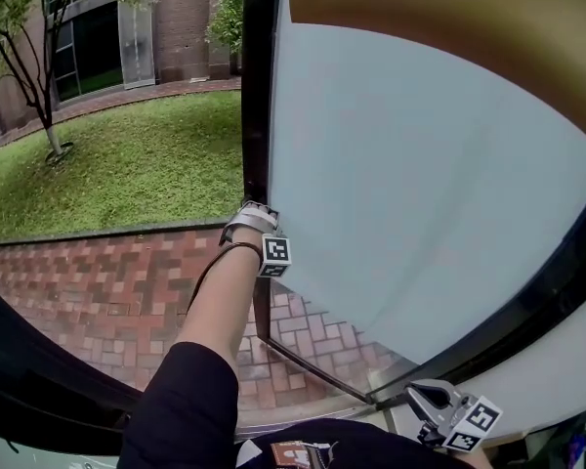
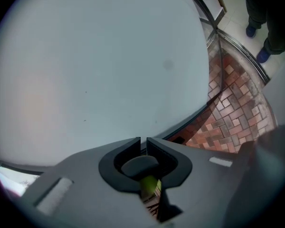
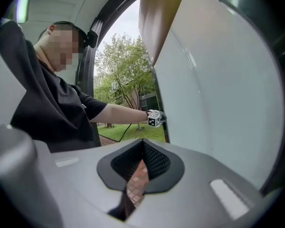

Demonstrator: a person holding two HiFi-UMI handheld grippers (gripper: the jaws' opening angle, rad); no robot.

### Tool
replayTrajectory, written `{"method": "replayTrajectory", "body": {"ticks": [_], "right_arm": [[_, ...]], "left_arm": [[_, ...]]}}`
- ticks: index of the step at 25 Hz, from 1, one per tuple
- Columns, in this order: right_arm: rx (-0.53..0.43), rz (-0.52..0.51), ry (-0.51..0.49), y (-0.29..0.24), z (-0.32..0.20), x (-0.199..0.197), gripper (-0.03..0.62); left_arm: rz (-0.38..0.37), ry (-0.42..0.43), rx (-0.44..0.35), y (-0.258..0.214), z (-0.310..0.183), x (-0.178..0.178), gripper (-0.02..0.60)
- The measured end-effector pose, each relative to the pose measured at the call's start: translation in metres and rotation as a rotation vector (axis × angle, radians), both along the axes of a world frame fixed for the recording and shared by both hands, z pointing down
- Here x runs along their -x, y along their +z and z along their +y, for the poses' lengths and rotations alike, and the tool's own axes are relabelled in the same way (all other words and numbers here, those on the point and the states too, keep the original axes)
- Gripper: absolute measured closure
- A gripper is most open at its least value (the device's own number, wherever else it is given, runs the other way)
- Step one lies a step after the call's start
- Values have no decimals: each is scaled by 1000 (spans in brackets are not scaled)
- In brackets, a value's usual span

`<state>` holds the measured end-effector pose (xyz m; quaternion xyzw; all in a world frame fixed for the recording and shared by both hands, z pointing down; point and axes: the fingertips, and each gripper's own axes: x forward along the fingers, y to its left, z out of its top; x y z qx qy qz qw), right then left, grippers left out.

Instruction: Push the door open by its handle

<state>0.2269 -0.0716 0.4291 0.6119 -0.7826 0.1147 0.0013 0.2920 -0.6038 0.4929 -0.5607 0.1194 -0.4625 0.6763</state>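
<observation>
The frosted glass door (image 1: 420,184) stands swung outward, its dark edge (image 1: 257,86) running upright in the middle of the head view. My left gripper (image 1: 257,211) is at that edge at arm's length, the marker cube just below it. No handle shows in any view. In the left gripper view the glass (image 2: 99,65) fills the picture, and my left gripper (image 2: 143,140) has only a thin slit between its tips. A dark rounded shape sits in the hollow behind them; what it is I cannot tell. My right gripper (image 1: 425,394) hangs low at the bottom right, shut and empty (image 3: 143,142).
Red brick paving (image 1: 98,281) lies beyond the doorway, then a lawn (image 1: 127,164) with a tree (image 1: 29,47) and a building behind. The door's bottom rail (image 1: 322,374) runs over the bricks. A second person's feet (image 2: 261,32) stand on the floor indoors.
</observation>
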Motion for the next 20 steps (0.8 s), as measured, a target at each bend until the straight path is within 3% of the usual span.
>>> {"method": "replayTrajectory", "body": {"ticks": [3,6,10,13,17,20], "right_arm": [[10,-1,15,1,-3,1,594],[15,-5,30,0,-2,-1,594],[11,-6,25,1,-4,-3,594],[-12,-6,-2,-3,-15,5,594],[-31,-9,-78,-1,-33,10,594],[-48,-3,-164,3,-57,13,594]], "left_arm": [[-29,-3,39,8,-4,-10,526],[-59,4,139,14,1,-16,340],[42,133,135,-13,31,-30,314],[297,124,301,-27,58,-26,314],[707,49,663,-31,113,-3,316],[891,27,885,-20,162,27,337]]}}
